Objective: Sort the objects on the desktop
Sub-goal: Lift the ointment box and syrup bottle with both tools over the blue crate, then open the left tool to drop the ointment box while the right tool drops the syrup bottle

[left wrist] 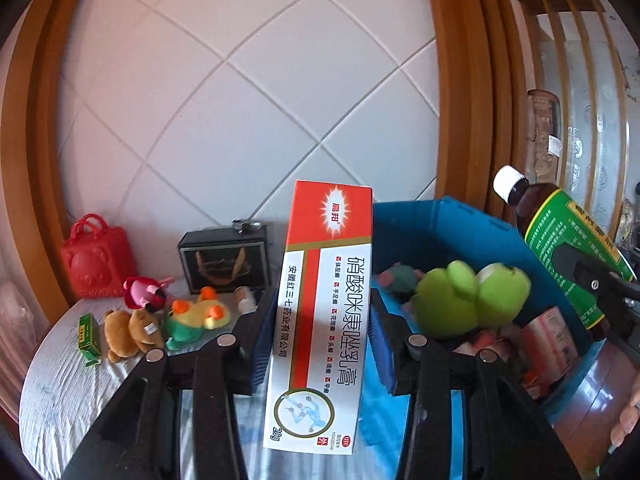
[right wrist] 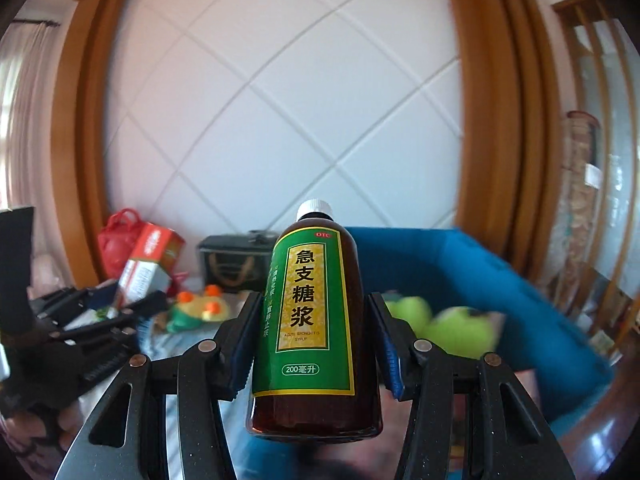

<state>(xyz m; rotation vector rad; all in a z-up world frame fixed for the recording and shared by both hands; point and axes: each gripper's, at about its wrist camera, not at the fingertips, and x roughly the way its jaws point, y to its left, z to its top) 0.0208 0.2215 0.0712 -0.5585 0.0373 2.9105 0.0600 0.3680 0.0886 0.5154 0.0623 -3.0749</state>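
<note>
My left tongs were clamped on the ointment box, held upright by its narrow sides so it would not slip. My right tongs gripped the syrup bottle at its label, cap up, probably to keep it from leaking. The blue bin sat at two o'clock of the box, a green frog already inside. Plush toys lay on the table at nine o'clock, apparently unsorted.
</note>
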